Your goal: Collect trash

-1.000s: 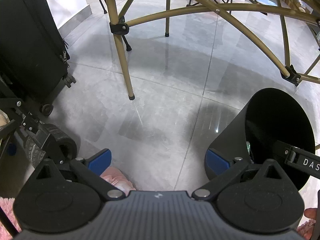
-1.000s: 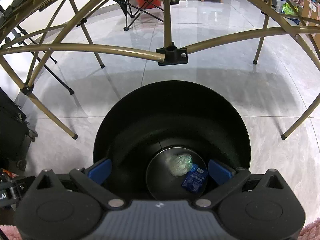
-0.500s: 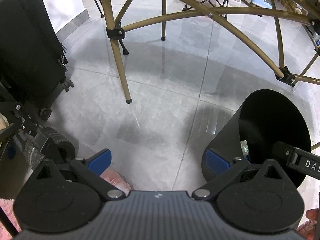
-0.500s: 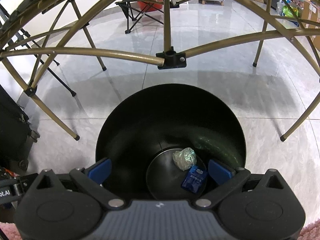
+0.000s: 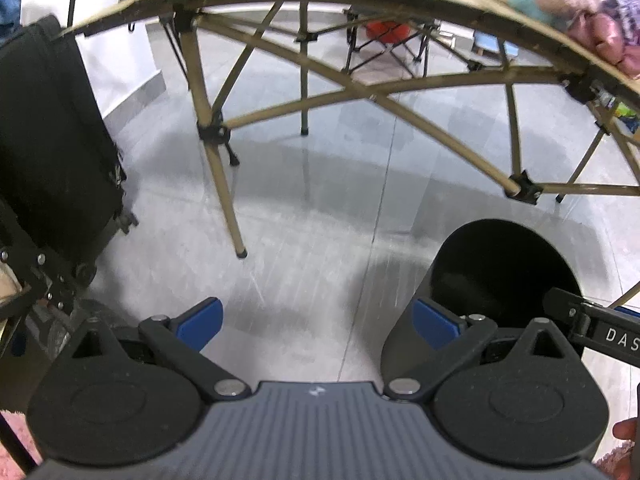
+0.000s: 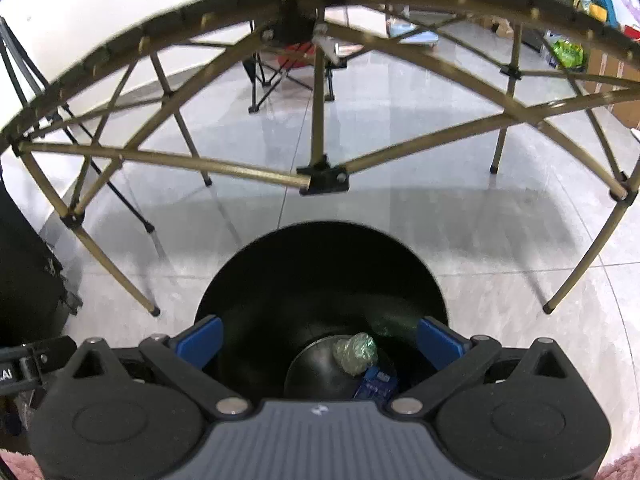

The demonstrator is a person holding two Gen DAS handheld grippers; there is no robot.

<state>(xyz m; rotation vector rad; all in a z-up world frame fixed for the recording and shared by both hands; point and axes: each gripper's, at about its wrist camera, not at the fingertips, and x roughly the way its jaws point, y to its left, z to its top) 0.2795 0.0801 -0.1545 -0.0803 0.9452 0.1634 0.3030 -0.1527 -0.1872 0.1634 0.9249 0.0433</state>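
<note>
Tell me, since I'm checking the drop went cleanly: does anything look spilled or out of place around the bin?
Nothing stands out. The black bin stands upright, with a crumpled clear wrapper and a blue packet on its bottom. No litter shows on the floor tiles nearby.

Left gripper (image 5: 316, 322): matte black housing; two round black discs at lower left and lower right of the frame, each topped by a triangular cut-out; black linkage arms fixed with silver round-head screws; a dark grey ribbed plate at bottom centre carrying a small white mark; blue fingers (image 5: 199, 322) with flat inner faces. Right gripper (image 6: 320, 340): identical build; same discs, silver screws, ribbed grey plate with white mark, blue fingers (image 6: 439, 341). In the left wrist view, at the right edge, a black bar of the right unit bears white letters "DAS".
</note>
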